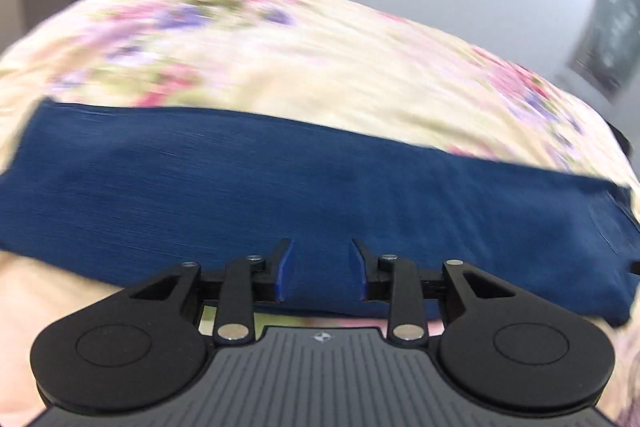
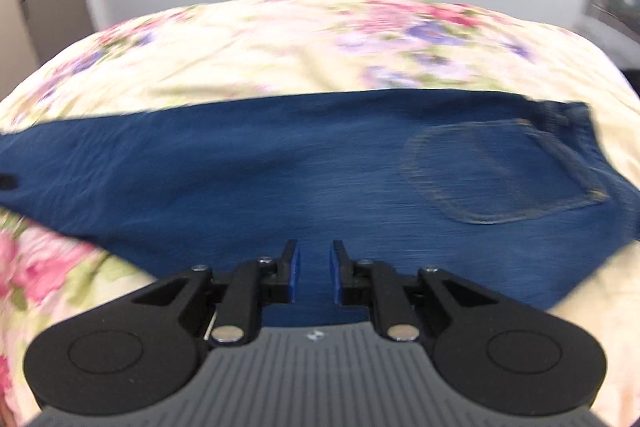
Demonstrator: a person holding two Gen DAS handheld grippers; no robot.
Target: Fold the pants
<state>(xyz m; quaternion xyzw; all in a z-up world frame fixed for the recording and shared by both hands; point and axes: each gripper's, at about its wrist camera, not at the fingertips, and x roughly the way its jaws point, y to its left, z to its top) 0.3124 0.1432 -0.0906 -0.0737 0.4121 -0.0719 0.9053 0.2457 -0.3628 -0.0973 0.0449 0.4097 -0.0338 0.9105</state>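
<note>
Left wrist view shows the pants (image 1: 320, 187), dark blue denim, lying as a long flat band across a flowered bedspread (image 1: 280, 67), with one end squared off at the far left and the other running out toward the right edge of the picture. The left gripper (image 1: 322, 273) sits low over the near edge of the cloth, its blue-padded fingers (image 1: 285, 273) parted to a moderate gap with only flat denim showing between them; nothing is pinched, though I cannot tell whether the tips touch the fabric. Right wrist view shows the same pants (image 2: 280, 187) from farther along, with a stitched back pocket (image 2: 500, 171) and the waistband end toward the right, so the legs seem already laid one over the other lengthwise. The right gripper (image 2: 314, 277) hovers over the near edge as well, its fingers (image 2: 294, 277) set to a narrower gap, again empty of any gathered cloth. Both pictures are smeared with motion blur, so fine creases are hard to read. My judgement is that the lengthwise fold is done and the crosswise fold is the step in hand. The next move likely calls for each gripper to close on an end or edge, taking both layers together, then carry the hem end over toward the waistband without dragging the lower layer askew.
</note>
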